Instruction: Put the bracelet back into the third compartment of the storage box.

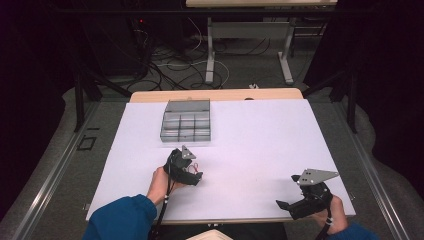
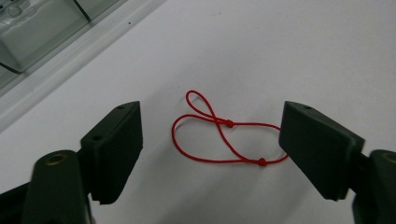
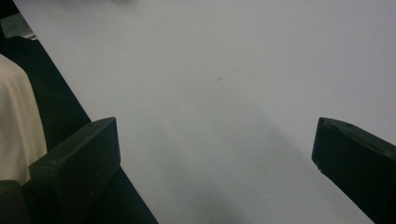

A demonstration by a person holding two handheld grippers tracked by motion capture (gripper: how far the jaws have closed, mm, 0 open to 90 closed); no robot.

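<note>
High view first: nearest the person, at the right front corner of the white table (image 1: 260, 150), the right gripper (image 1: 286, 204) rests low over bare surface with its jaws spread apart and nothing between them; the right gripper view confirms this, with plain white sheet between the two black jaws and the table's near edge running off to the left. A little farther in and to the left, the left gripper (image 1: 198, 175) is tipped down toward a red string loop (image 2: 219, 133), which in the high view is hardly more than a faint reddish trace at the jaw tips. The left gripper view makes it plain: the string lies flat on the table, crossed over itself in a loose figure with two small knots, sitting between the widely parted jaws; its right end runs up to or just under the right-hand jaw, though I cannot tell whether they touch. Nothing is gripped yet. Farther still, just beyond the string, stands a grey compartment tray (image 1: 186, 121), its cells looking empty as far as this dim view allows. Judging from this, the pick-up is only at the approach stage: closing on the string, lifting it and carrying it, probably to the tray, all remain
</note>
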